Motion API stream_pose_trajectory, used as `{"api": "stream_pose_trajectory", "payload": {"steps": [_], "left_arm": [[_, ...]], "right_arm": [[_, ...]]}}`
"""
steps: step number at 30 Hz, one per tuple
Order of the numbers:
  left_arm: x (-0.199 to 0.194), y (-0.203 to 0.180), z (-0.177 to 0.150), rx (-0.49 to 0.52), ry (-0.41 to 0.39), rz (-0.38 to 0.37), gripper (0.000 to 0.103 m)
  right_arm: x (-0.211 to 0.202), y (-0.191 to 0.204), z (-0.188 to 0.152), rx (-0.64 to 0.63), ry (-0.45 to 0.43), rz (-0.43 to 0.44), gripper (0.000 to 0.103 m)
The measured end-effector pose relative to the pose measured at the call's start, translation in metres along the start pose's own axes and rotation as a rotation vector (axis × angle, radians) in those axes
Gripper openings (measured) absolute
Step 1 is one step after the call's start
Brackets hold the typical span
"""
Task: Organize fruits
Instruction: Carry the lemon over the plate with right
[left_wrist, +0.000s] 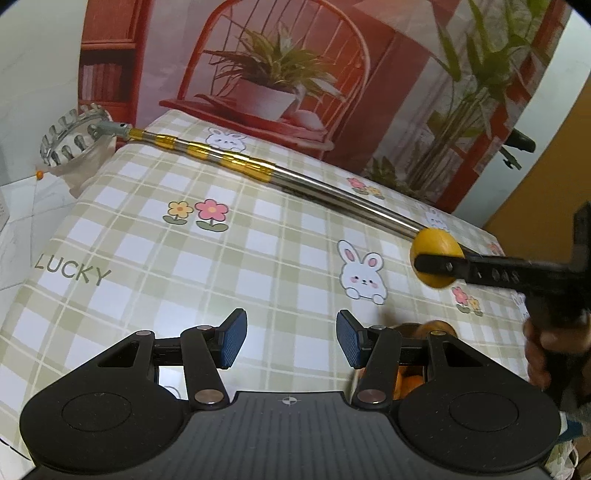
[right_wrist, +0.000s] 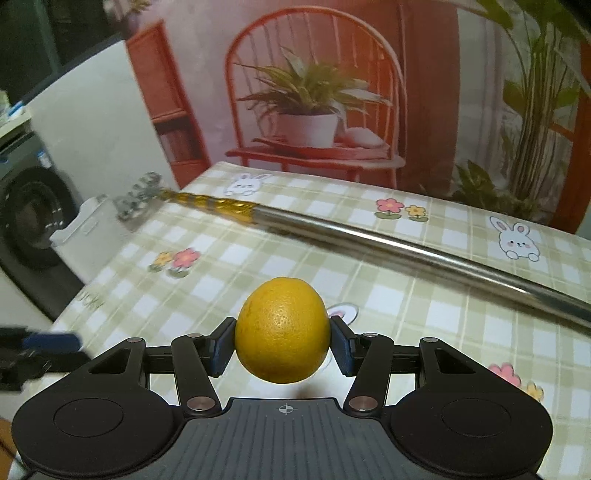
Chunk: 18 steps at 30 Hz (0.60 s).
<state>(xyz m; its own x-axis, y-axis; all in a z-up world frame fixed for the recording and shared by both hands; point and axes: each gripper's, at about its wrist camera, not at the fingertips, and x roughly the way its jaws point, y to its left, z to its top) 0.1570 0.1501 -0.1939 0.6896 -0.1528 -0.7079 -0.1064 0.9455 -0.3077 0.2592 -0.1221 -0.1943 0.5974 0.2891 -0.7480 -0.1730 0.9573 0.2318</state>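
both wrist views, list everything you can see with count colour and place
orange: one, yellow-orange, clamped in the right gripper above the table
more fruit: count unclear, orange, mostly hidden behind the left gripper's right finger
pole: one, silver with gold tape bands, lying across the table's far side
toothed ring head: one, metal with a cloth bag, at the pole's far-left end past the table's edge
tablecloth: one, green-and-white check with bunnies and flowers, covering the table
backdrop: one, printed red chair and potted plant, behind the table
left gripper: one, black with blue pads, jaws open and empty
right gripper: one, black, jaws shut on the orange
hand: one, holding the right gripper's handle
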Motion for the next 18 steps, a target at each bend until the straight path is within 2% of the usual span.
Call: {"api": "stream_pose_trajectory", "payload": {"steps": [5, 12, 18], "left_arm": [[-0.007, -0.007, -0.007, 0.016, 0.002, -0.015, 0.056], [-0.015, -0.01, -0.014, 0.041, 0.006, -0.023, 0.056], [-0.019, -0.011, -0.018, 0.041, 0.004, -0.028, 0.056]], "right_arm": [[-0.026, 0.02, -0.028, 0.006, 0.007, 0.042, 0.05], [-0.036, 0.041, -0.068, 0.035, 0.077, 0.09, 0.05], [-0.038, 0.054, -0.075, -0.017, 0.111, 0.084, 0.05]]}}
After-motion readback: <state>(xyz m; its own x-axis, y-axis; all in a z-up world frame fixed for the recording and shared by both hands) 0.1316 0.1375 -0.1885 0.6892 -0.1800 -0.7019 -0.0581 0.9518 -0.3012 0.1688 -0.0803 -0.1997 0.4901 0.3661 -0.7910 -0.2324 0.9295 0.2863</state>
